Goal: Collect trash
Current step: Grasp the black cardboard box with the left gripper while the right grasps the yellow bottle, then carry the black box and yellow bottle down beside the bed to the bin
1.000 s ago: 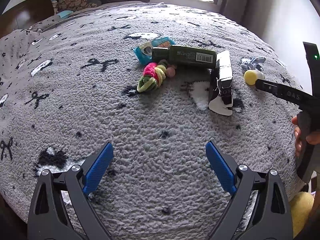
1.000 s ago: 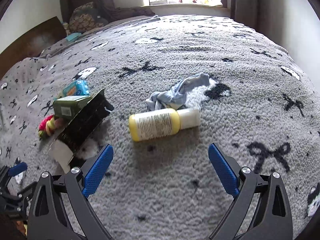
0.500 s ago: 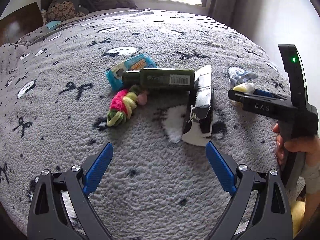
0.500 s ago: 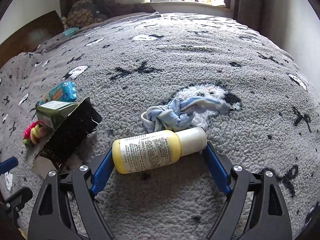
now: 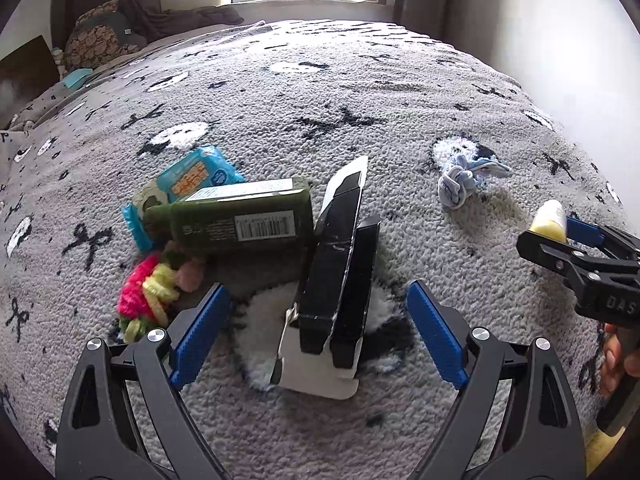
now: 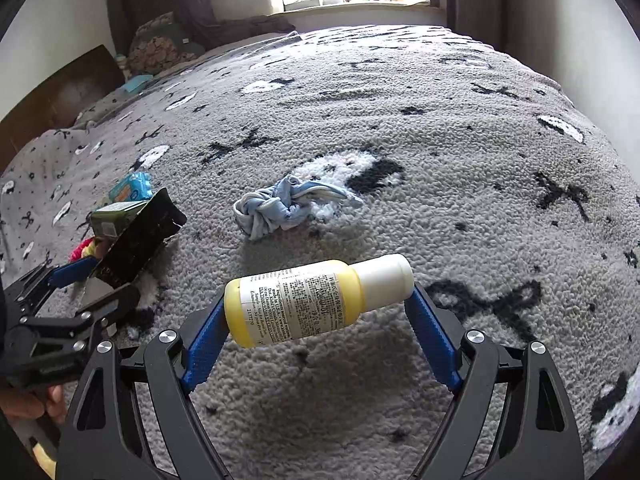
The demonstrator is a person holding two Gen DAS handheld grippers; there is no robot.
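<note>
From left to right on the grey blanket [image 5: 280,432] I count one pink-and-green scrunchie [image 5: 150,292], one blue wipes pack [image 5: 192,176], one green bottle [image 5: 240,220], one black carton [image 5: 340,264], one knotted blue cloth [image 5: 460,180] and one yellow bottle [image 6: 316,304].

A second ago my left gripper [image 5: 316,324] hung short of the pile; now it has slid in, its spread jaws closing a little either side of the carton's near end without touching it.

My right gripper [image 6: 316,320] was empty and wide; now it pinches the yellow bottle end to end, lifted clear of the blanket, judging by its shadow.

So one piece of trash is collected, and I judge the carton comes next.
</note>
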